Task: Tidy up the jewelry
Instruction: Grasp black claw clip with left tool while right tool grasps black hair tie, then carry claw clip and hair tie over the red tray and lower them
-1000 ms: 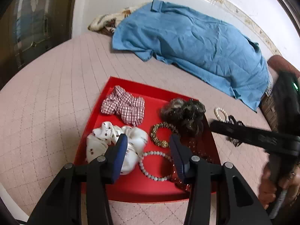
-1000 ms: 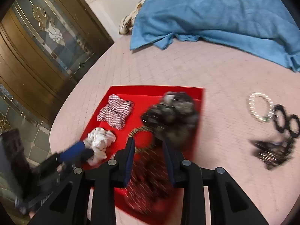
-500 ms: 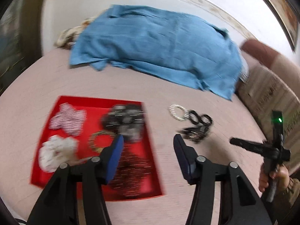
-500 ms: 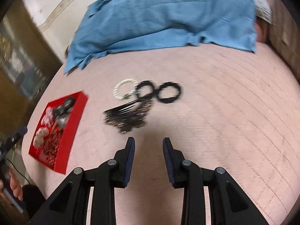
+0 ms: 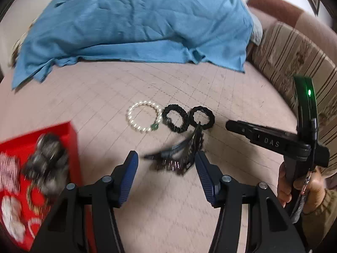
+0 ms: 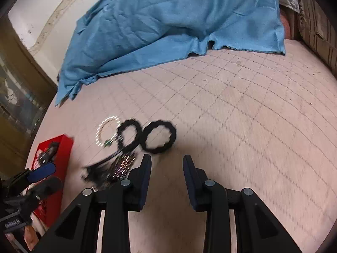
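Note:
A pearl bracelet (image 5: pixel 144 116), two black hair rings (image 5: pixel 175 118) (image 5: pixel 201 117) and a dark beaded piece (image 5: pixel 179 156) lie loose on the pink quilted bed. The red tray (image 5: pixel 71 147) at the left holds scrunchies and bracelets. My left gripper (image 5: pixel 166 170) is open and empty, hovering just before the dark beaded piece. My right gripper (image 6: pixel 167 168) is open and empty, just short of the black rings (image 6: pixel 159 137); the pearl bracelet (image 6: pixel 107 131) and the tray (image 6: pixel 63 149) lie to its left.
A blue cloth (image 5: pixel 134 23) covers the far side of the bed. A striped cushion (image 5: pixel 294 59) stands at the right. A wooden cabinet (image 6: pixel 19 92) stands past the bed's left edge.
Both grippers have swung right, away from the red tray, to the loose pieces on the bed. Both stay open and empty.

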`<state>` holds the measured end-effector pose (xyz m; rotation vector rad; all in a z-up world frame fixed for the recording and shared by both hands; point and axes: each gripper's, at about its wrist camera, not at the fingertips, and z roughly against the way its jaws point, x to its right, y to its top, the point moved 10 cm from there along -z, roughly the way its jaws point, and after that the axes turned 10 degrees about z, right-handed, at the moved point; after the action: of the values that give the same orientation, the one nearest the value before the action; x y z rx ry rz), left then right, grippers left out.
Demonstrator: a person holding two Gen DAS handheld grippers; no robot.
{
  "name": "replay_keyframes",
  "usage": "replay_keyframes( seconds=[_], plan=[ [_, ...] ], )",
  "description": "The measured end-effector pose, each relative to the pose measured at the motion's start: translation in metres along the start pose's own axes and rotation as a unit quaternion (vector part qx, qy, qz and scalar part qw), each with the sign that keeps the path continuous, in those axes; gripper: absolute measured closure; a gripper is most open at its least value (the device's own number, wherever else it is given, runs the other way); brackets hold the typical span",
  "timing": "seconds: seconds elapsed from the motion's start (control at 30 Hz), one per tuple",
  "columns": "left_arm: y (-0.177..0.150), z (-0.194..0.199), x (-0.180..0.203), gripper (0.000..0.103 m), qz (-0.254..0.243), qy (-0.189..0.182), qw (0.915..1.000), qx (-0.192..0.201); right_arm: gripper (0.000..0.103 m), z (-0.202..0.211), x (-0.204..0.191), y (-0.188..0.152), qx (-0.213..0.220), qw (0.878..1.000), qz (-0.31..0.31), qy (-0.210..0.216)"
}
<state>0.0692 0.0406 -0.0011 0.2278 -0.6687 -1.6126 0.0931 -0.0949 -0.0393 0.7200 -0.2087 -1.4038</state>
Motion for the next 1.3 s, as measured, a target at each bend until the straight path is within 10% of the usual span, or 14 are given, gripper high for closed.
replay_keyframes(
  seconds=[0.17, 0.37, 0.47, 0.9, 1.3],
  plan=[
    [-0.001, -0.040, 0.015, 0.049, -0.066, 0.015, 0.9971, -0.036, 0.070, -0.030, 0.005, 0.011, -0.014, 1.000, 0.001, -0.009],
    [-0.012, -0.059, 0.023, 0.099, -0.089, 0.000, 0.9931, -0.077, 0.070, -0.046, 0.004, 0.017, -0.012, 0.999, 0.018, -0.029],
    [-0.014, -0.056, 0.019, 0.099, -0.061, -0.018, 0.9952, -0.075, 0.096, -0.048, 0.004, 0.018, -0.016, 0.999, 0.027, -0.038],
    [-0.023, 0.041, 0.011, 0.099, 0.032, -0.095, 0.9949, -0.015, 0.096, 0.016, -0.012, 0.004, 0.023, 1.000, -0.006, -0.004],
    [-0.041, 0.124, -0.101, 0.099, 0.142, -0.055, 0.9868, 0.054, 0.096, 0.057, -0.083, -0.028, 0.013, 0.999, 0.030, 0.026]
  ],
)
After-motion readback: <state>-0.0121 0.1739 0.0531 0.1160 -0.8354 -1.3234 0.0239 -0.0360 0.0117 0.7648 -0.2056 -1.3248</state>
